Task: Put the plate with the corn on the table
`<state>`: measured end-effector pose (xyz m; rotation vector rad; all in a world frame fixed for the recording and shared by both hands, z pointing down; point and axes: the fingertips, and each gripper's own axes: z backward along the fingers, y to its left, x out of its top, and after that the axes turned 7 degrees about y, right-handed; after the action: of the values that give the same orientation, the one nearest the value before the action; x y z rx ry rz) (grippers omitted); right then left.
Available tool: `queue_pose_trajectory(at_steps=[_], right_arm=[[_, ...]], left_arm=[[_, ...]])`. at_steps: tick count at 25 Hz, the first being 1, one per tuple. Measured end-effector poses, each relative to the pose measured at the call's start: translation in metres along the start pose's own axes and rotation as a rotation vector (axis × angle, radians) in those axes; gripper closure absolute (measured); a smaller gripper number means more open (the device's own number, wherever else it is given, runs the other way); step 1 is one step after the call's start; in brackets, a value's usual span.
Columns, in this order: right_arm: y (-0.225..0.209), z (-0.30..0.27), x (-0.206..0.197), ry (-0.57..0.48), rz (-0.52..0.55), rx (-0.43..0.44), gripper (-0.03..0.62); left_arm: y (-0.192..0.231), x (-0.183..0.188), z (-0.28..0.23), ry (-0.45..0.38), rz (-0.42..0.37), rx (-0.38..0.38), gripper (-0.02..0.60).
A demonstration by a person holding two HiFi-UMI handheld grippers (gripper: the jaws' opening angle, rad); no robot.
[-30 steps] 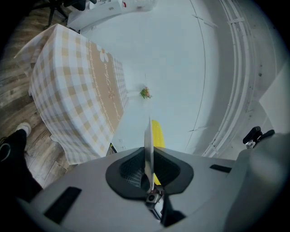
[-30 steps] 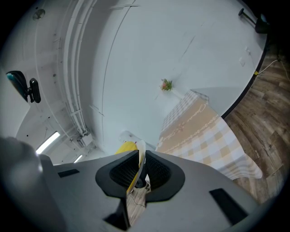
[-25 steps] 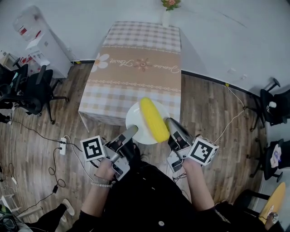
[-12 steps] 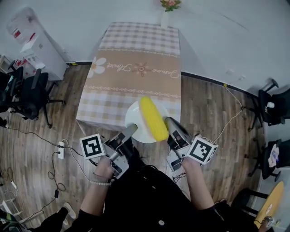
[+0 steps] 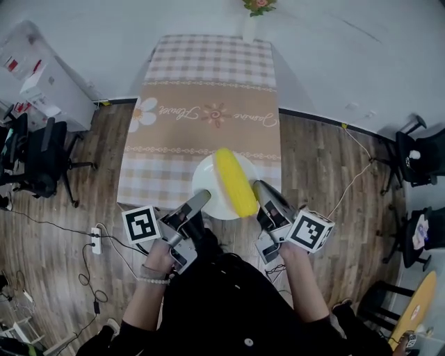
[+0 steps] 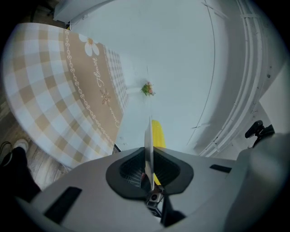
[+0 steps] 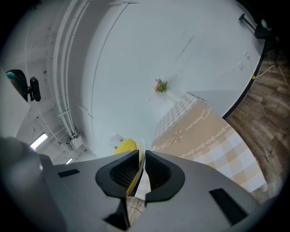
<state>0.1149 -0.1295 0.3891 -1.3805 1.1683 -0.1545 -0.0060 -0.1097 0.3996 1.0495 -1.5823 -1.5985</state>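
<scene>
A white plate (image 5: 207,183) w/ a yellow corn (image 5: 235,182) on it was held up by both grippers, in front of the person. The plate's left rim was clamped by the left gripper (image 5: 198,202). In the left gripper view the thin rim (image 6: 148,138) was seen edge-on, pinched tight btw. the two jaws of that gripper (image 6: 148,170), & the corn (image 6: 158,133) was seen just behind the rim. The plate's right rim was clamped by the right gripper (image 5: 262,190). In the right gripper view the rim (image 7: 142,152) was seen squeezed in the narrow gap btw. the jaws of that gripper (image 7: 140,170), w/ the corn (image 7: 125,146) just to the left of it.

The corn was laid at a slant on the right half of the plate, its near end close to the right gripper's jaws.

In the head view the plate was seen over the near end of the table (image 5: 208,104), which was covered w/ a checked cloth w/ a tan band & flower prints. Whether the plate touched the cloth could not be told. A vase of flowers (image 5: 254,14) was stood at the far end of the table, well apart from the plate. Black chairs (image 5: 38,156) were seen on the wood floor (image 5: 327,181) to the left.
</scene>
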Motion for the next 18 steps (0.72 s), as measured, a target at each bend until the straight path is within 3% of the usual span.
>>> queue_pose_trajectory(at_steps=[18], right_arm=[[-0.024,-0.07,0.024,0.0,0.006,-0.113,0.52]], left_arm=[[0.025,0.084,-0.014,0.092,-0.013,0.006,0.54]])
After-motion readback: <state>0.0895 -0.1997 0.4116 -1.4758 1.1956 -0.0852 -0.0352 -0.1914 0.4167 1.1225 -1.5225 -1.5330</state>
